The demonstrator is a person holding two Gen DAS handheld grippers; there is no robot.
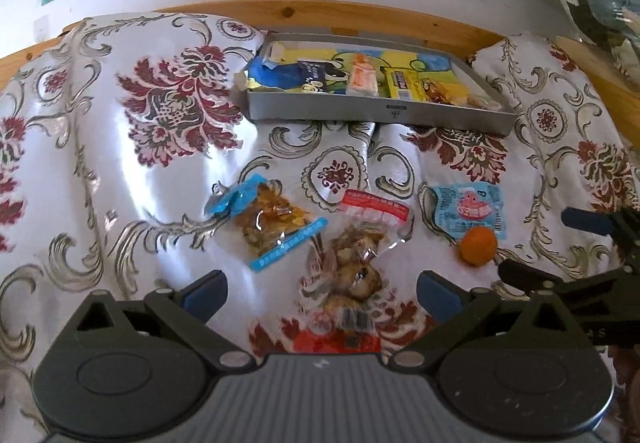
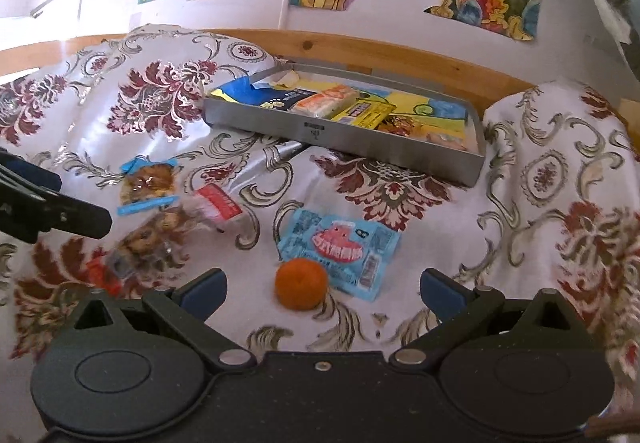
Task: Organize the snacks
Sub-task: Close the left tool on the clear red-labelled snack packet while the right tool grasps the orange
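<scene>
Glossy white cloth (image 1: 100, 171) patterned with dark red flowers and grey scrolls covered the bed, whose pale wooden frame (image 1: 320, 9) ran along the far edge under a wall hung with colourful pictures. Near that far edge sat a shallow grey metal tray (image 1: 376, 115), already holding several snacks: a blue packet (image 1: 276, 73) at its left end, an orange-and-white packet (image 1: 362, 77) in the middle and a yellow packet (image 1: 404, 83) towards the right.

Four items lay loose on the cloth between the tray and the near edge. A clear bag with light blue trim (image 1: 272, 227) lay furthest left, with a clear bag with a red-and-white label (image 1: 360, 251) just beside it. To the right, apart from these, lay a light blue packet with a pink figure (image 2: 340, 251), and a small orange ball (image 2: 301, 284) touched that packet's near corner.

The left hand-held gripper (image 1: 322, 289) hung above the red-labelled bag with its jaws spread wide and holding nothing. The right hand-held gripper (image 2: 323, 289) was likewise wide apart and empty, with the orange ball lying between its blue-padded fingers (image 2: 442, 293) on the cloth.
</scene>
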